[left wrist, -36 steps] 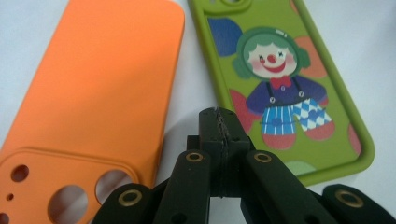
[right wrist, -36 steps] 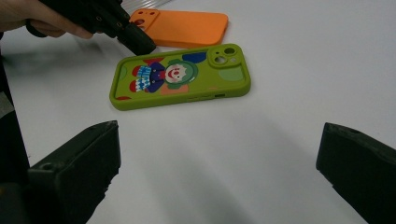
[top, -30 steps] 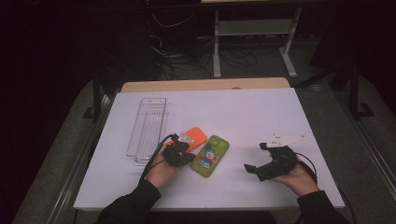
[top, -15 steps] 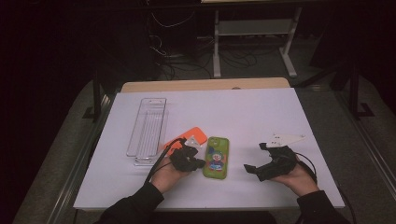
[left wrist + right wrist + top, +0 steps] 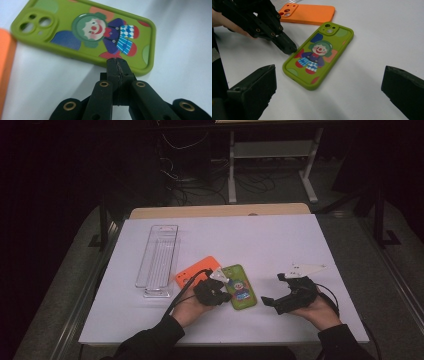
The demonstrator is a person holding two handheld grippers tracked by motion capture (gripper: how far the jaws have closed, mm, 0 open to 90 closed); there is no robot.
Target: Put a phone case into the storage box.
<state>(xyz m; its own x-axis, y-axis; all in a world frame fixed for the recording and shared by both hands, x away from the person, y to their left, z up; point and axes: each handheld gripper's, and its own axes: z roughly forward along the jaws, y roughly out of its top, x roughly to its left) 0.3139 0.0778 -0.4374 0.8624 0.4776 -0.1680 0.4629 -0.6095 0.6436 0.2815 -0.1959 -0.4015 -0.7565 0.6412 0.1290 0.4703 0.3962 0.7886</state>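
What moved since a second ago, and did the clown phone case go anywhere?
The left gripper slid right, from beside the orange case to the long edge of the green clown case, its jaws shut and holding nothing. The clown case swung a little, from tilted to nearly straight. The orange case, the clear tray and the open right gripper stayed put.
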